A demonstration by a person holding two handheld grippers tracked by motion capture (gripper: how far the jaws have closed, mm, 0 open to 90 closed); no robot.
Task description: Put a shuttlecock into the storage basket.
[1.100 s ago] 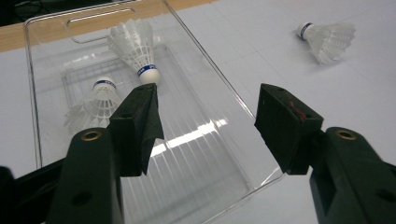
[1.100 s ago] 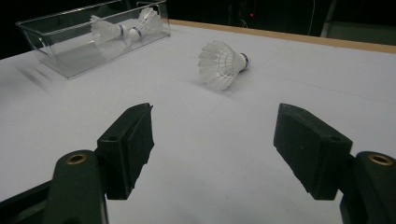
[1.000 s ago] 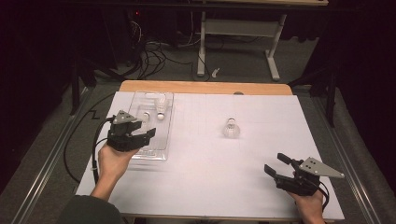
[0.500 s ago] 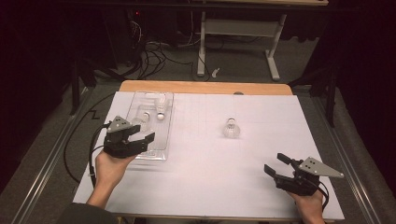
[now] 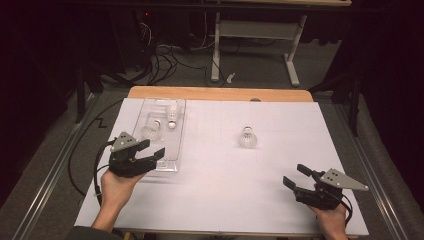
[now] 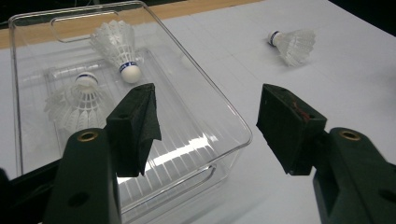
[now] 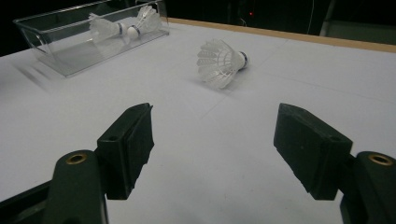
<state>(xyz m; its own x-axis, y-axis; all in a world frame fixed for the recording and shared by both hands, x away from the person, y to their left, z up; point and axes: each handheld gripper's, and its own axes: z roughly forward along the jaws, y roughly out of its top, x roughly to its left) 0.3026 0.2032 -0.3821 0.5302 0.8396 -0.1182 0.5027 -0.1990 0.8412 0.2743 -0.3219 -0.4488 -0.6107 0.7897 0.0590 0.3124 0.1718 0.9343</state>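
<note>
Lying on its side on the white worktop (image 5: 280, 200), the loose shuttlecock (image 5: 247, 137) sits right of centre, well apart from the clear tray (image 5: 176, 165) at its 9 o'clock. Long axis in the high view runs roughly 12 to 6, cork toward 12, feather skirt toward 6, though it's small there. The right gripper view reads it better: shuttlecock (image 7: 220, 62) cork end points about 2 o'clock, skirt flares toward 8, feathers touching the sheet. The left gripper view shows it from the other side (image 6: 292, 44), cork with a dark band toward 10 o'clock. Left gripper (image 5: 150, 148) hovers at the near end of the tray, fingers (image 6: 135, 126) spread wide with nothing between them. Right gripper (image 5: 296, 176) sits at 5 o'clock from the loose shuttlecock, well apart, fingers (image 7: 128, 147) also spread wide and empty. The tray holds two more: the far shuttlecock (image 6: 117, 46) lying down, cork pointing about 5 o'clock in the left gripper view, and the near shuttlecock (image 6: 77, 102) standing skirt-down, cork up. That upright pose is unclear from the high view; the right gripper view shows both corks nearly meeting.
</note>
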